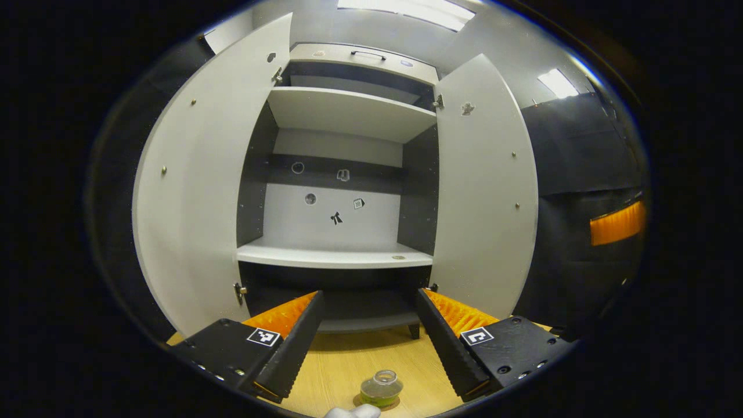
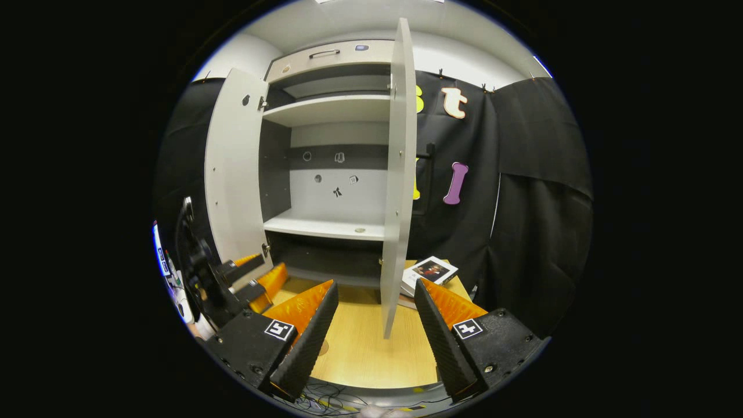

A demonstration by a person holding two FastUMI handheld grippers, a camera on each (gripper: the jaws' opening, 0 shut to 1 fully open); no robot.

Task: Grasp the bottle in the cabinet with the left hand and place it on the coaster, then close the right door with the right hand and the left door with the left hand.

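In the left gripper view we see the left hand-held gripper [image 1: 368, 342] w/ fingers spread wide, nothing between them. Just below the gap the bottle [image 1: 381, 388] stands upright on the coaster [image 1: 360, 402], on the wooden bench [image 1: 360, 354]. A bit of something white shows at the bottom edge beside the bottle; we can't tell what it is.

Ahead is the cabinet [image 1: 348, 113], both doors swung open: left door [image 1: 200, 186] and right door [image 1: 487, 186]. The middle shelf [image 1: 334, 255] has only a small round spot near its right end. Small stickers sit on the back panel. A drawer w/ a dark handle [image 1: 368, 54] is at the top.

In the right gripper view the right hand-held gripper [image 2: 374, 331] is also wide open, holding nothing. It's low over the bench [image 2: 360, 348], pointing at the right door [image 2: 399, 174], which we see nearly edge-on, between the fingers and farther off. The left door [image 2: 235, 168] stands open too. The left hand-held gripper [image 2: 255, 281] shows at lower left, near the cabinet's foot. A book [image 2: 429, 271] lies on the bench right of the door, near the black cloth wall.
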